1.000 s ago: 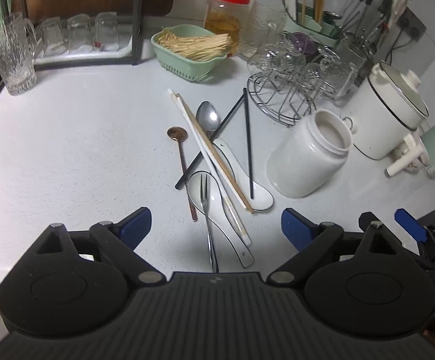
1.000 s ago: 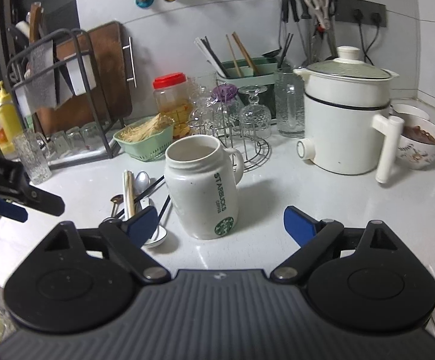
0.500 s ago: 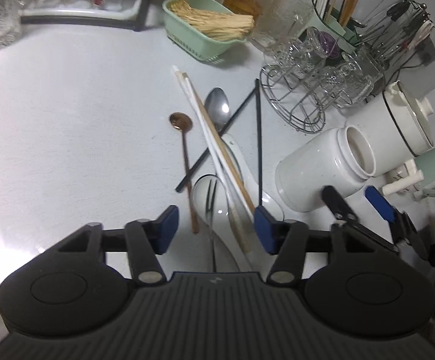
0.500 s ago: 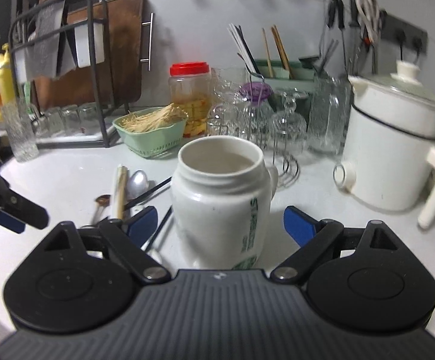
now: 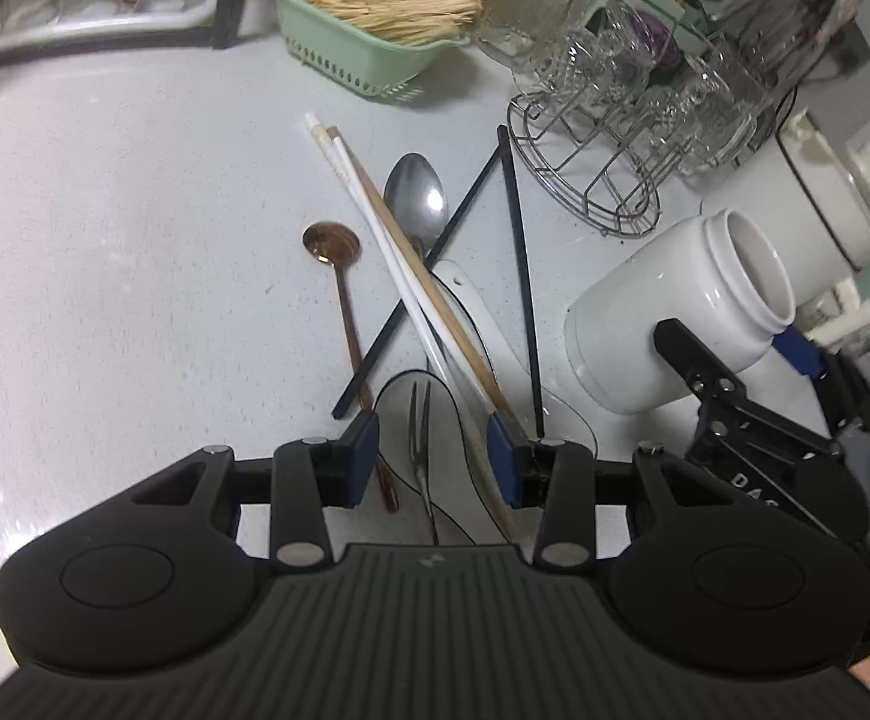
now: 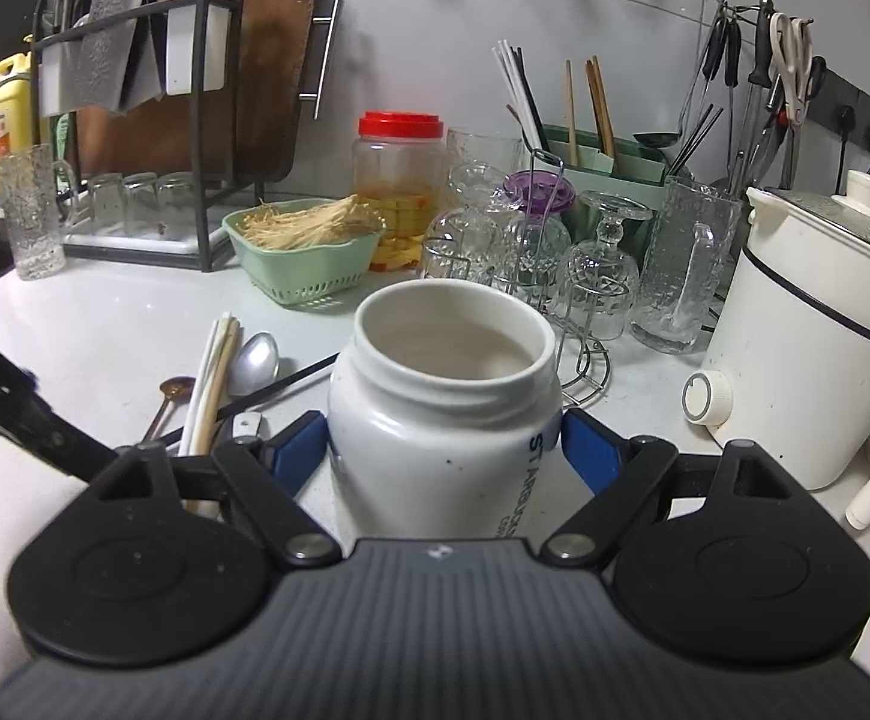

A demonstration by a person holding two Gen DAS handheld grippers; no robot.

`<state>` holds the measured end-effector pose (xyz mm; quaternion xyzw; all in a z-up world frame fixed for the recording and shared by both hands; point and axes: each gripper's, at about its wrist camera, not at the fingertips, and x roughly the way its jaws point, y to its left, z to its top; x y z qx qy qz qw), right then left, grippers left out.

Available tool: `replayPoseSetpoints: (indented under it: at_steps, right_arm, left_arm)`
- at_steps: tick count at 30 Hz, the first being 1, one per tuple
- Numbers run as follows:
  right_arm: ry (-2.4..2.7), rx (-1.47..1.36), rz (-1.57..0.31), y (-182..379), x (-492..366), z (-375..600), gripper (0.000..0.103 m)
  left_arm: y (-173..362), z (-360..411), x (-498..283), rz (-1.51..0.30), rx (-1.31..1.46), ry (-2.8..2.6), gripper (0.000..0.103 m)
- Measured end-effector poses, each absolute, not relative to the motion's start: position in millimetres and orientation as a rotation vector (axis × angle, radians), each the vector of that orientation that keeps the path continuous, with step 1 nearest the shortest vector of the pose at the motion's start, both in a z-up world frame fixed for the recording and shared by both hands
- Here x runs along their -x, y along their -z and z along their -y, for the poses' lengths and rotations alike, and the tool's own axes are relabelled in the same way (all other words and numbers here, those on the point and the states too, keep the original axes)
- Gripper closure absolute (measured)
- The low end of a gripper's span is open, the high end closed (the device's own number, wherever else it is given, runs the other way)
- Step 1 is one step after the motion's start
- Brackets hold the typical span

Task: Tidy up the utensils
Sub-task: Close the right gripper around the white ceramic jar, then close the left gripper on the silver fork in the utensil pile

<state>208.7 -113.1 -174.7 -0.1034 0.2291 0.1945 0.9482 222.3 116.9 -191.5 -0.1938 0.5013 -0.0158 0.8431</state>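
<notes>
Both claws lowered, right claw [image 6: 444, 450] closing on white mug [image 6: 444, 396], left claw [image 5: 432, 459] closing over fork [image 5: 420, 444], cluttered white counter [image 5: 105, 240].

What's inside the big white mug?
The white mug looks empty: only its bare pale inner wall shows, with no utensils sticking out. Its bottom is hidden by the rim, so something small lying there can't be ruled out.

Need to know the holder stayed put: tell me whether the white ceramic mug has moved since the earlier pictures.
Yes. The white ceramic mug now leans tipped toward the wire glass rack, clamped by the right gripper; earlier it stood upright beside it.
</notes>
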Motion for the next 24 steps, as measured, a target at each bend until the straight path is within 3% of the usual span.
replayPoseSetpoints:
  at_steps: [12,24]
  right_arm:
    - [-0.415,0.226,-0.489,172.7,-204.8,118.4,0.016]
    - [-0.436,0.23,-0.491,172.4,-201.8,123.4,0.016]
  left_arm:
    - [197.3,-90.2,-241.4,-1.078,0.162,-0.018,0.059]
    - [204.4,-86.6,-242.1,-1.106,0.122,-0.109,0.07]
